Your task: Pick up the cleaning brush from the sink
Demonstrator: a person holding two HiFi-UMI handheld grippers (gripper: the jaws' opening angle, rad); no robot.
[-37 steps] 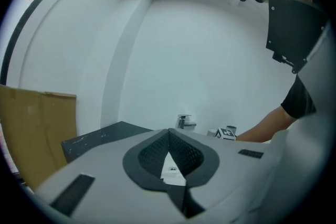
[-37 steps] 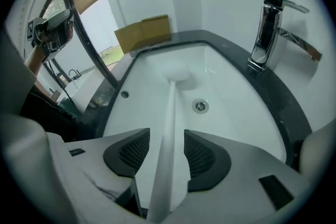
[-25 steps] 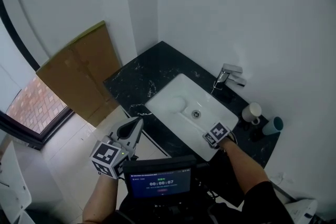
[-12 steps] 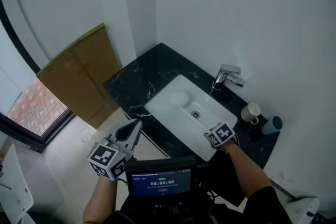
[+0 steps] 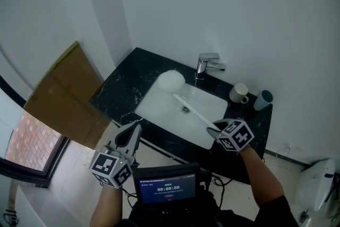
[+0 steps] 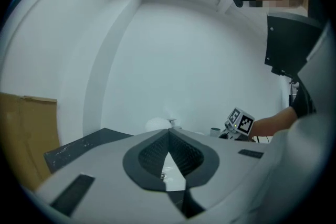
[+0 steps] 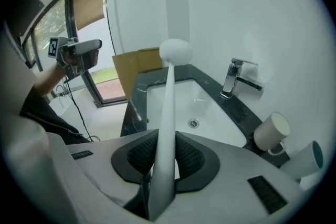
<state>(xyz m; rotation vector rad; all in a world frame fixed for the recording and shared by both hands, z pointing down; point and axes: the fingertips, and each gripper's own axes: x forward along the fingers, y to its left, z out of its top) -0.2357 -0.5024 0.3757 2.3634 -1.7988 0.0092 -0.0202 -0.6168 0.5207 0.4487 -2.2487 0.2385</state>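
Grip on the brush (image 7: 168, 97) is seen at the right gripper (image 7: 164, 140): in the right gripper view its 2 dark ribbed pads are pressed onto the flat white handle from both sides, and the handle runs up the middle of the frame to a round white head in the upper centre. In the head view the brush is held in the air above the sink (image 5: 159, 105). Its handle is slanted from the gripper at centre right up toward the head, which is seen over the basin's upper left corner. The sink is set into a black marbled counter (image 5: 118, 94) in the middle of the frame. 1 chrome faucet (image 5: 207, 64) is mounted behind the basin. 1 white mug (image 5: 238, 93) and 1 teal cup (image 5: 262, 99) are stood just beside each other on the counter, to the right of the faucet. A sheet of cardboard (image 5: 62, 94) is stood by the wall at the left of the frame. The left gripper (image 5: 136, 128) is held at the lower left, off the counter's near edge and well apart from the brush. In the left gripper view its 2 pads are closed with their tips touching, and nothing is clamped between them. A small screen (image 5: 168, 187) with a timer is seen at the bottom centre.
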